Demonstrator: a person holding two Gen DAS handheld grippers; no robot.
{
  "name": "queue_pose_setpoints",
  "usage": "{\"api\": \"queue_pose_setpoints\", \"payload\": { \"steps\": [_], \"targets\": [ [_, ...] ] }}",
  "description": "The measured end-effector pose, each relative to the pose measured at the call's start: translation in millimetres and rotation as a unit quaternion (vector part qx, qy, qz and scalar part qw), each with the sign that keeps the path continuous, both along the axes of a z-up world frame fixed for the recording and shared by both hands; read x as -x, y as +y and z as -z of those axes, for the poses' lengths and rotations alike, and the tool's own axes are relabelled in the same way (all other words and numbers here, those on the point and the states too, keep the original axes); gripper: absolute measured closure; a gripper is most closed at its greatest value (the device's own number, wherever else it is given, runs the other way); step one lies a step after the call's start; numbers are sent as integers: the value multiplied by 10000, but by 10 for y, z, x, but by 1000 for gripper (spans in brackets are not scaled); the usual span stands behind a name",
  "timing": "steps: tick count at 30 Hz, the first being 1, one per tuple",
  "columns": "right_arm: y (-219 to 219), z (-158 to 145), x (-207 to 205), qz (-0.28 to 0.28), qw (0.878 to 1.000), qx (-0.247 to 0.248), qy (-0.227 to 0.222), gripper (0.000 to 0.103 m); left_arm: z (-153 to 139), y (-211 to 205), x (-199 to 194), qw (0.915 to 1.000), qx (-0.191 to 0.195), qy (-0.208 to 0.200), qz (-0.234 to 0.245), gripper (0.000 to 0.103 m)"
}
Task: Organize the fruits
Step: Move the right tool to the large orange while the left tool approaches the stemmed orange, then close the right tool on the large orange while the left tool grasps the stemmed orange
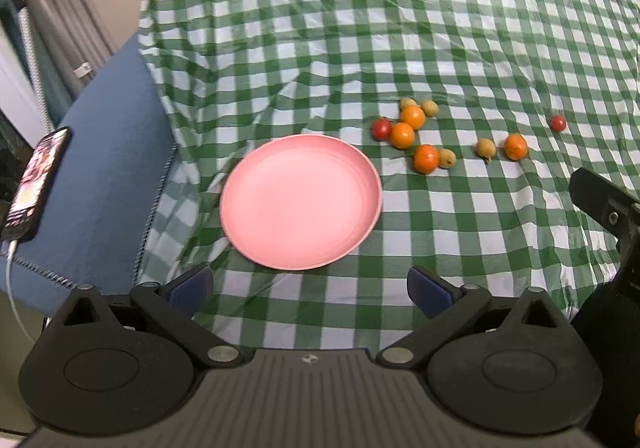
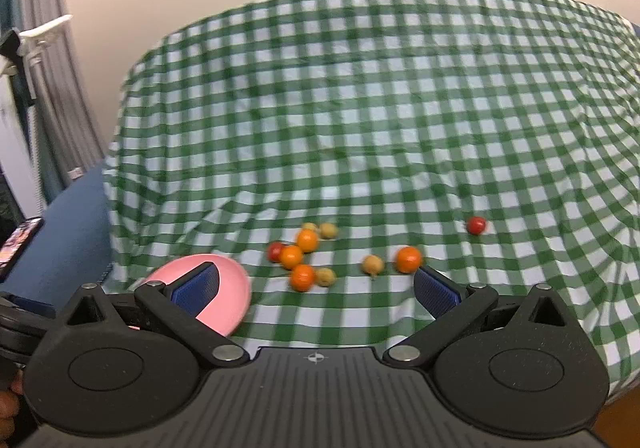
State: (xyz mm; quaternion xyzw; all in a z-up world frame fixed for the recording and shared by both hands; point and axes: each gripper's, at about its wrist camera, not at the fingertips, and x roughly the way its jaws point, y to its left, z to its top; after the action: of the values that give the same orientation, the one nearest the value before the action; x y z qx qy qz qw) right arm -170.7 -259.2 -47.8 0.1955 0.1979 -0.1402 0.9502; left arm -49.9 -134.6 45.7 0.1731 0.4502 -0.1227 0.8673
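On the green-checked cloth (image 1: 440,27), a pink plate (image 1: 300,203) is seen bare, with small round fruits scattered just beside it: glossy oranges (image 1: 402,135), dull yellow-tan ones (image 1: 486,148) and a red one (image 1: 381,128), while another red fruit (image 1: 558,123) sits well apart. The left gripper (image 1: 311,288) and the right gripper (image 2: 316,284) are both held spread, nothing pinched. A phone (image 1: 34,183) is propped at left.

A green-and-white checked cloth (image 1: 400,27) carries a plain pink plate (image 1: 300,201), orange fruits (image 1: 426,158), red ones (image 1: 381,128) and pale yellow-tan ones (image 1: 485,148).
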Motion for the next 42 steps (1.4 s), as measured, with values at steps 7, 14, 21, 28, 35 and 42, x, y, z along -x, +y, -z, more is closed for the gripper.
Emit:
{"api": "queue_pose_setpoints", "payload": {
  "steps": [7, 14, 21, 28, 35, 42],
  "targets": [
    [-366, 250, -77, 436, 9988, 14, 218, 0, 196, -372, -221, 9987, 91, 437, 236, 0],
    [-817, 590, -292, 823, 9949, 108, 574, 1, 443, -849, -617, 9924, 595, 1024, 336, 0],
    [-1167, 1038, -930, 450, 9918, 487, 1095, 1, 849, -1380, -1274, 9813, 873, 1711, 97, 0],
    [-1311, 1399, -1571, 31, 9884, 504, 1430, 1, 1347, -1568, -1929, 9629, 1111, 2438, -323, 0],
    [-1383, 1473, -1784, -58, 9907, 329, 1322, 1, 1621, -1483, -2256, 9371, 1679, 2978, -711, 0],
    [-1398, 1533, -1958, 3, 9895, 340, 1402, 1, 1631, -1286, -2355, 9138, 2219, 3132, -1327, 9]
  ]
}}
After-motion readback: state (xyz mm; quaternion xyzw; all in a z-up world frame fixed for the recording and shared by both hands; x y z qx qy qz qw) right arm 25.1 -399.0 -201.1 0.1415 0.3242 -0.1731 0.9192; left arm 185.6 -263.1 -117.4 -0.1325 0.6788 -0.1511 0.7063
